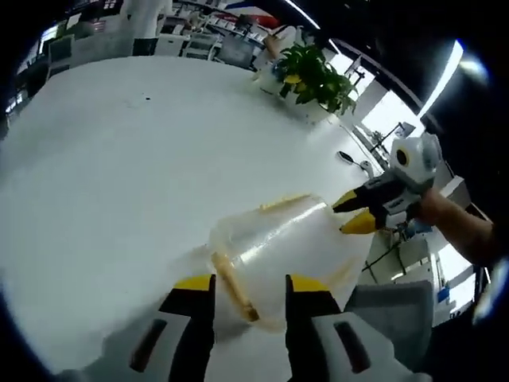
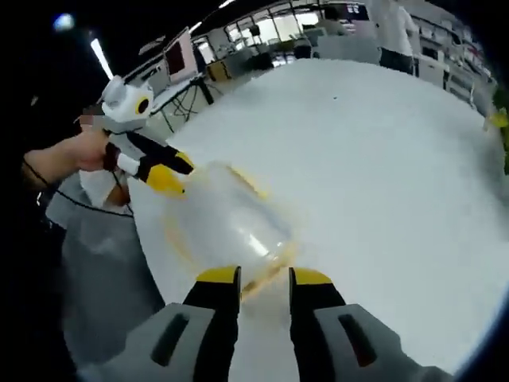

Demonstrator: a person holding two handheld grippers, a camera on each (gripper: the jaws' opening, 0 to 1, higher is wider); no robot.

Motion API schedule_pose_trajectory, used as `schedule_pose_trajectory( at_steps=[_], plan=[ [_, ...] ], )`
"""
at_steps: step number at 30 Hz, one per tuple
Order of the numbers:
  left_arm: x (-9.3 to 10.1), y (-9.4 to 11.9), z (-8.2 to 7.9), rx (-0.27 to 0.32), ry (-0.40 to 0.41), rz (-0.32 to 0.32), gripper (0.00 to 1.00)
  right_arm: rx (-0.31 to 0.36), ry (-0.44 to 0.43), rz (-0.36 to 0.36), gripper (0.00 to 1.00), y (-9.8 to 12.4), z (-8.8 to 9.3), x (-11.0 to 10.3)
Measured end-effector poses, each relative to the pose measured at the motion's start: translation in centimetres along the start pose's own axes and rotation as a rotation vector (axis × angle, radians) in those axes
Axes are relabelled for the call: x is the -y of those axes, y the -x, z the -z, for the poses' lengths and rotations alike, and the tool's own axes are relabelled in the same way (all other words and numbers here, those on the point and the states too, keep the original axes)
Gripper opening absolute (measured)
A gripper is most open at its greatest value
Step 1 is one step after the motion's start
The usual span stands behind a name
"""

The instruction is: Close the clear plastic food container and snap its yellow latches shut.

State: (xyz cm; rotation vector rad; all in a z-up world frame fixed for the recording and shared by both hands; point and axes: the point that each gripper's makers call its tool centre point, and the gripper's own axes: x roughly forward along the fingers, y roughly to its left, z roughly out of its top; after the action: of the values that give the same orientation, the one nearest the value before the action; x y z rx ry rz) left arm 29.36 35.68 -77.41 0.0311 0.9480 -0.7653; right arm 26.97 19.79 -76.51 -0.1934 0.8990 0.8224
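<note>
Container (image 1: pixel 278 255) sits on the white table (image 1: pixel 119 175), near the edge closest to me, and I have a gripper at each end of it. Through my left gripper view, my left gripper (image 1: pixel 249 288) has its jaws parted, one on either side of a yellow latch (image 1: pixel 235 286) that runs along the near end of the clear box. Nothing is pinched between them. My right gripper (image 1: pixel 356 213) comes in from the far side, its yellow-tipped jaws a little apart and right at the opposite end, near another yellow latch (image 1: pixel 285 201); whether they touch the plastic I cannot tell.

From my right gripper view the same picture holds in mirror: my right gripper (image 2: pixel 263 278) is spread open over the near rim of the container (image 2: pixel 227 227), and my left gripper (image 2: pixel 169 171) points at the far end.

The lid looks seated on the box already, though the clear plastic is blurred and I can't be sure it lies flat all round. So I judge I am at the latching step, none of it visibly finished. Next I need to steady the box from one end while pressing the latch at the other down against the wall until it catches, keeping the light container from sliding on the smooth tabletop.
</note>
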Motion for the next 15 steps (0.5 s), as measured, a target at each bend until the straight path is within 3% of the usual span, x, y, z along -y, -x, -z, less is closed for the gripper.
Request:
schedule_pose_trajectory(
  at_steps=[1, 4, 6, 9, 11, 12, 13, 15],
  plan=[
    [-0.2, 0.2, -0.6, 0.014, -0.089, -0.024, 0.36, 0.011, 0.040, -0.014, 0.28, 0.0, -0.7, -0.4],
    [1.5, 0.4, -2.0, 0.065, -0.162, 0.050, 0.36, 0.033, 0.148, -0.042, 0.27, -0.3, -2.4, -1.6],
    [2.1, 0.5, -3.0, 0.089, -0.262, 0.044, 0.38, 0.032, 0.206, -0.066, 0.29, -0.8, -2.9, -2.6],
    [3.4, 0.4, -3.3, 0.075, -0.389, 0.049, 0.38, -0.003, 0.275, -0.086, 0.29, -1.5, -3.0, -3.7],
    [4.2, 0.0, -3.3, 0.064, -0.381, 0.051, 0.38, -0.013, 0.300, -0.092, 0.29, -2.1, -3.0, -4.2],
    [5.2, -0.3, -3.0, 0.046, -0.389, 0.082, 0.37, -0.016, 0.305, -0.099, 0.29, -2.3, -3.0, -4.5],
    [5.9, -0.5, -2.8, 0.042, -0.425, 0.105, 0.37, -0.018, 0.312, -0.103, 0.29, -2.5, -3.1, -4.6],
    [6.2, -0.8, -2.8, 0.039, -0.528, 0.072, 0.35, -0.014, 0.337, -0.101, 0.29, -2.9, -3.5, -4.9]
  ],
)
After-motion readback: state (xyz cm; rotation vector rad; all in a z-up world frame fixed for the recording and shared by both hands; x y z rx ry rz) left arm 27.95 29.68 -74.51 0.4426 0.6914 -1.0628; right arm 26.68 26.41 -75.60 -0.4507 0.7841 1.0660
